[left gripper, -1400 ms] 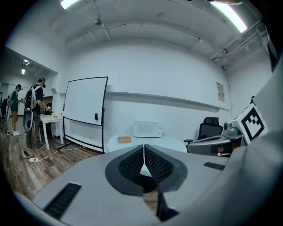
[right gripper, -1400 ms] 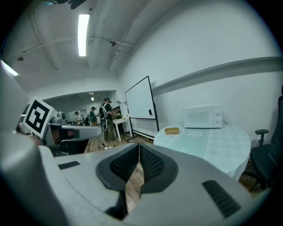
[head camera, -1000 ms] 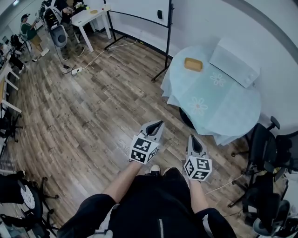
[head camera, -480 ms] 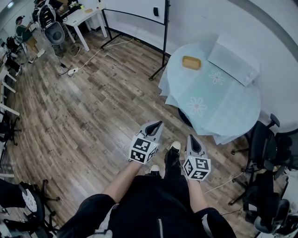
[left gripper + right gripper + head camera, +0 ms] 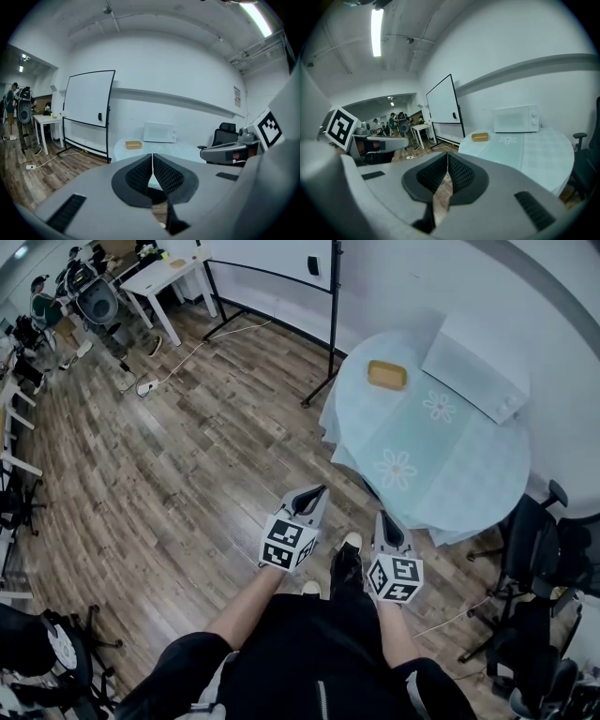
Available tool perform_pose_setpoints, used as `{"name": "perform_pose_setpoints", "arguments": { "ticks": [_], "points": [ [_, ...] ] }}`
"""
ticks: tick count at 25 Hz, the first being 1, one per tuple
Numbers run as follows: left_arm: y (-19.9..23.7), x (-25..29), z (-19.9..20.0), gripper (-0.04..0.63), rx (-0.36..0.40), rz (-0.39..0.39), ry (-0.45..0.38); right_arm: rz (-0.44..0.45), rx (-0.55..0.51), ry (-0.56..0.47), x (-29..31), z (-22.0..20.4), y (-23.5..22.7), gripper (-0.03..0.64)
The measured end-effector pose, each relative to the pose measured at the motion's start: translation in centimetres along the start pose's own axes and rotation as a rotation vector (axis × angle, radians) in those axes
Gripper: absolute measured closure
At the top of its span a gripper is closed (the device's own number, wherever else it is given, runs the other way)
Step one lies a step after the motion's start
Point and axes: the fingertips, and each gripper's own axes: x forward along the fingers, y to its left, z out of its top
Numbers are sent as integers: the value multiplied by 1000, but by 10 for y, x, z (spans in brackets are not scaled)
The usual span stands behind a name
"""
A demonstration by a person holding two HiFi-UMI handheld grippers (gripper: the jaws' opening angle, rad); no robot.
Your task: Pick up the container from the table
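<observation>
A small tan container (image 5: 387, 375) sits on the round table (image 5: 459, 474) with its pale flowered cloth, near the table's far left edge. It also shows in the left gripper view as the container (image 5: 133, 145) and in the right gripper view as the container (image 5: 480, 137). My left gripper (image 5: 318, 493) and right gripper (image 5: 386, 519) are held side by side over the wooden floor, well short of the table. Both are shut with nothing between the jaws. The left gripper (image 5: 152, 155) and right gripper (image 5: 447, 153) show their pads touching.
A white microwave (image 5: 474, 365) stands at the back of the table. A whiteboard on a black stand (image 5: 281, 263) is left of the table. Black office chairs (image 5: 542, 549) crowd the right side. People and a white desk (image 5: 169, 273) are at the far left.
Both grippers and I have moved forward a little toward the table; a foot has stepped out between the grippers. The jaws stay shut.
</observation>
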Motion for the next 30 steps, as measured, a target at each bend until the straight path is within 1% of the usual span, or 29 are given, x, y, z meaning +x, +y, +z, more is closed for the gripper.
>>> {"name": "perform_pose_setpoints", "arguments": {
  "ticks": [6, 11, 22, 26, 30],
  "points": [
    [8, 45, 13, 574, 16, 10, 17, 12, 10, -6, 38, 17, -34, 592],
    [16, 86, 27, 575, 14, 30, 33, 39, 19, 10, 70, 30, -60, 592],
    [22, 180, 61, 574, 13, 72, 41, 97, 5, 5, 135, 78, -132, 592],
    [25, 205, 68, 574, 10, 88, 45, 116, -1, 10, 152, 87, -149, 592],
    [23, 224, 72, 574, 13, 82, 47, 115, 5, 18, 163, 90, -164, 592]
  ]
}}
